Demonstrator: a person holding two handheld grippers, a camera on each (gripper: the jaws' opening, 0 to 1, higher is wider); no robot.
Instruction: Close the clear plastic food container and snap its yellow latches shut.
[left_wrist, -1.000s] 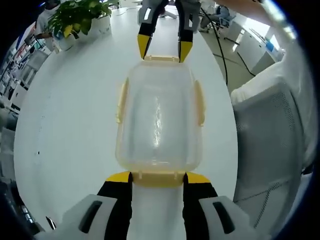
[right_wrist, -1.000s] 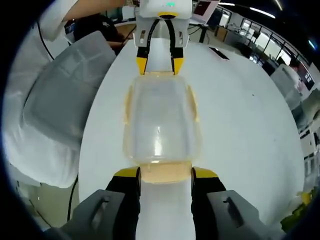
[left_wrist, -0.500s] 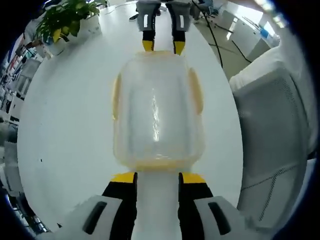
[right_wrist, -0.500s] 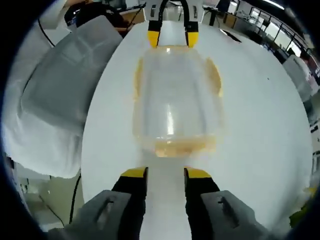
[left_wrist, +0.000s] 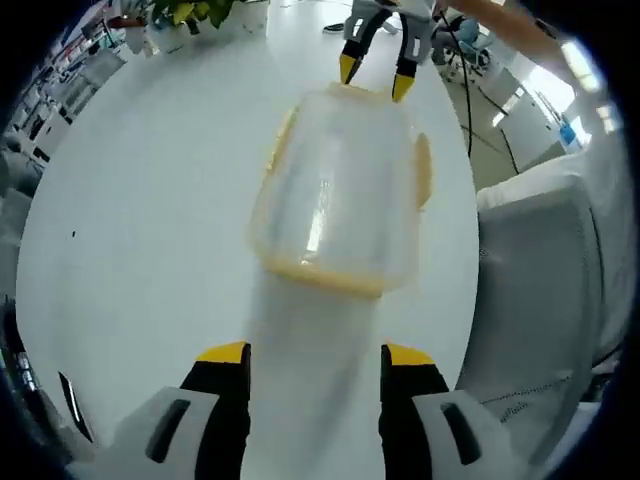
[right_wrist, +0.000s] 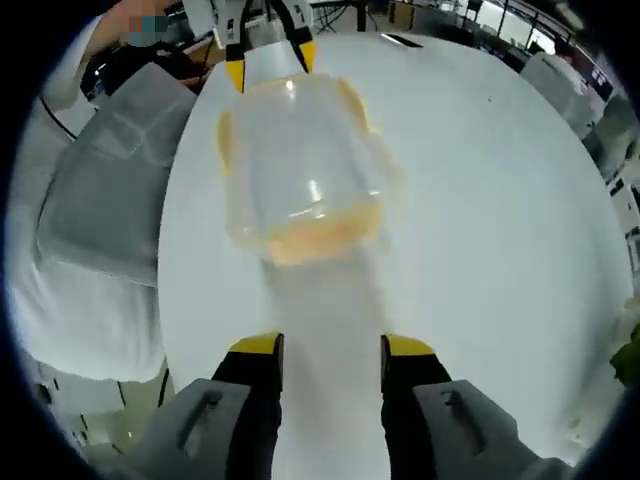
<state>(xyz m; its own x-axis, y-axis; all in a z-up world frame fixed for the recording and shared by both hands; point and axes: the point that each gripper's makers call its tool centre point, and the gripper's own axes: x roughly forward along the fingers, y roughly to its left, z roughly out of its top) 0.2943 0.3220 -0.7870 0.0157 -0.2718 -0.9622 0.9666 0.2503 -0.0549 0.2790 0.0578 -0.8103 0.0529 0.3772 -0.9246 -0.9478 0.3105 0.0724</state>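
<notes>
The clear plastic food container rests on the white table with its lid on. It has blurred yellow latches on its sides and along its near end. My left gripper is open and empty, a good gap short of that end. The right gripper stands open just beyond the far end. In the right gripper view the container lies ahead of my open right gripper, apart from it. The left gripper shows past the container's far end.
The round white table stretches wide to the left. A white mesh chair stands by its right edge and appears again as the chair. A potted plant sits at the far side. A hand holds the left gripper.
Both grippers have drawn back from the container's ends, leaving bare table between jaws and box. Both views have swung, so the container now looks tilted and blurred.
</notes>
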